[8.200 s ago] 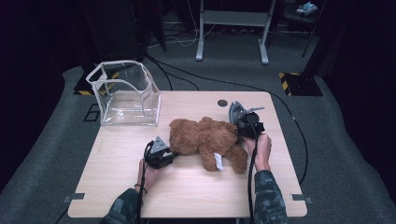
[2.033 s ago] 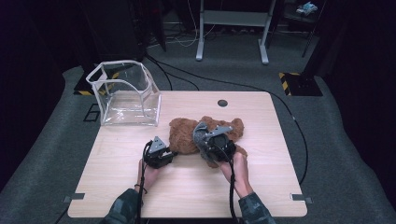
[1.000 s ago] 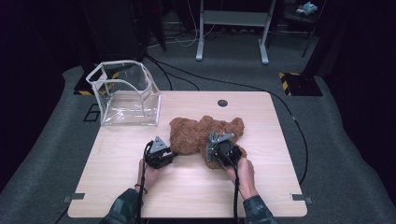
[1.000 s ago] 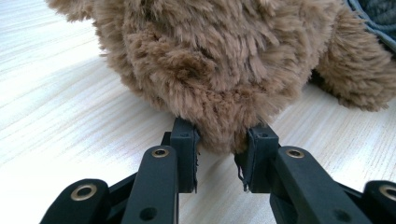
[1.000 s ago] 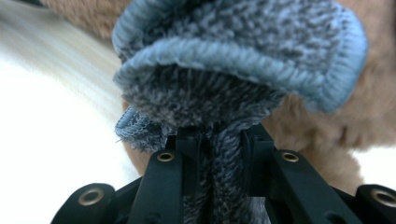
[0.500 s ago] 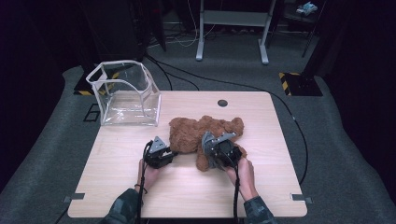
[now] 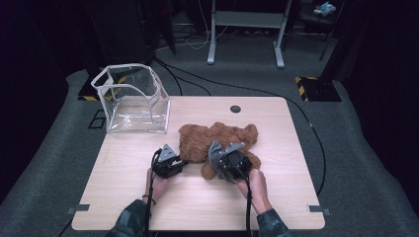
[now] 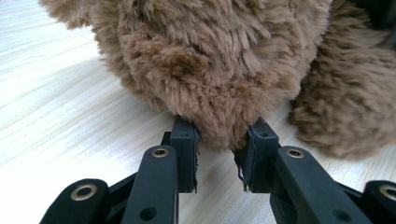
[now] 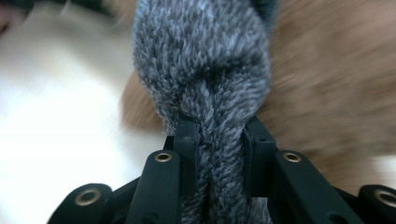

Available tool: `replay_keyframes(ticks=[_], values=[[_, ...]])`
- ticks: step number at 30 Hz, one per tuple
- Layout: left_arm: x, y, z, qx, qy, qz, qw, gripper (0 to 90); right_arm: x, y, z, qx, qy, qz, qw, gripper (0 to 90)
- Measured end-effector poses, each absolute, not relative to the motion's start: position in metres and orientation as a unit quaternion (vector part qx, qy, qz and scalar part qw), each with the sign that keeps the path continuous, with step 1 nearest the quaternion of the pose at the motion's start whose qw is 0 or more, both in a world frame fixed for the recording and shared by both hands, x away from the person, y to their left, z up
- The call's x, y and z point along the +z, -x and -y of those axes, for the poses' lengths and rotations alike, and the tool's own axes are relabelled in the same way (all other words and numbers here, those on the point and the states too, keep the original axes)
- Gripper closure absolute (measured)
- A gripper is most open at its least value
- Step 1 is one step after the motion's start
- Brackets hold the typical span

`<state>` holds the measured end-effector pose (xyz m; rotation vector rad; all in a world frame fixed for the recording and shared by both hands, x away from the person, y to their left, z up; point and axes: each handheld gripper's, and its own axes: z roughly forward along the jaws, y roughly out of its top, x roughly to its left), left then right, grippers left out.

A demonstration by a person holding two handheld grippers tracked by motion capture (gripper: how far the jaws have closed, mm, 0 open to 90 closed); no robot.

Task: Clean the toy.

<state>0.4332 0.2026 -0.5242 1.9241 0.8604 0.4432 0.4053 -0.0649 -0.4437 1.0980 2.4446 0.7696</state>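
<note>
While a brown plush teddy bear (image 7: 212, 140) lies sprawled mid-desk, both grippers have hold of it. L gripper (image 7: 179, 165), seen in the high view w/ the person's left hand (image 7: 157, 183) behind it, has its fingers (image 8: 184, 144) pinched narrow on a tuft of brown fur at the bear's near-left edge; in the left gripper view that tuft sits squeezed between the two black pads, w/ the rest of the body bulging just beyond the fingertips. R gripper (image 7: 217, 165) grips a grey furry fold (image 9: 205, 93) of the toy, fingers (image 9: 187, 140) clamped narrow on it; in the right gripper view, blurred brown fur lies past and to the right of the fingertips. Which part of the bear the grey piece is, can't tell. Light wood desk (image 7: 296, 197) shows beneath both pairs of fingers. Beyond the L fingers, well apart from the bear, a clear plastic bin (image 7: 131, 101) stands upright at the desk's far-left corner. Dark carpet floor (image 7: 356, 148) surrounds the desk.
</note>
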Motion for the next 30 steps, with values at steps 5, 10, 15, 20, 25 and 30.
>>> replay_keyframes(ticks=[5, 10, 15, 20, 25, 30], values=[[-0.524, -0.433, -0.203, 0.181, -0.785, -0.353, 0.475, 70.0, -0.44, -0.423, 0.07, 0.238, -0.405, -0.854, 0.222, 72.0], [-0.524, -0.433, -0.203, 0.181, -0.788, -0.351, 0.472, 70.0, -0.454, -0.418, 0.087, 0.219, -0.427, -0.851, 0.214, 72.3], [-0.524, -0.433, -0.203, 0.182, -0.787, -0.352, 0.473, 70.0, -0.467, -0.406, 0.106, 0.193, -0.447, -0.849, 0.206, 72.7], [-0.524, -0.433, -0.202, 0.182, -0.788, -0.353, 0.471, 70.0, -0.459, -0.394, 0.123, 0.184, -0.459, -0.847, 0.196, 72.7], [-0.524, -0.433, -0.202, 0.181, -0.789, -0.352, 0.47, 70.0, -0.421, -0.386, 0.133, 0.242, -0.463, -0.816, 0.246, 72.5], [-0.524, -0.433, -0.202, 0.184, -0.789, -0.351, 0.469, 70.0, -0.404, -0.41, 0.131, 0.271, -0.469, -0.797, 0.266, 72.4]])
